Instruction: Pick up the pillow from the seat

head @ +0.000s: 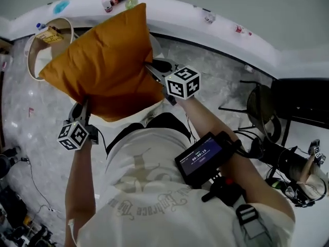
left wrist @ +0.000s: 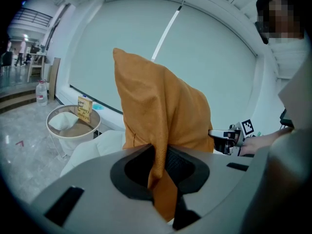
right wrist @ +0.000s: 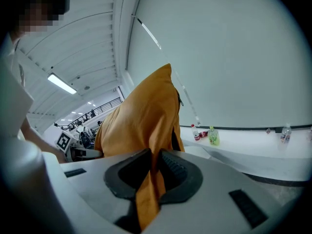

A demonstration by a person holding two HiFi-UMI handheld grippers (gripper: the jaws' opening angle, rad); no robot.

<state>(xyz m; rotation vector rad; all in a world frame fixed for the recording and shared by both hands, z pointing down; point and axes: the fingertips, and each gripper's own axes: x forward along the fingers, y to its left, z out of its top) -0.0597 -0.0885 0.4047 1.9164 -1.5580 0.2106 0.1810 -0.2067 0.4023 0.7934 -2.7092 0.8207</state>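
1. Hanging aloft, one square orange pillow [head: 105, 60], soft woven fabric.
2. Left gripper [left wrist: 158, 167] jaws pinch one corner, nearly closed on cloth.
3. Right gripper [right wrist: 153, 172] jaws clamp another corner; two grippers.

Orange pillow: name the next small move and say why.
Probably raise both grippers together a little higher, jaws closed. The left gripper and the right gripper each pinch an edge of the orange pillow, which stands up between them, and the white seat shows below it in the left gripper view. An even lift should carry it clear without twisting the fabric.
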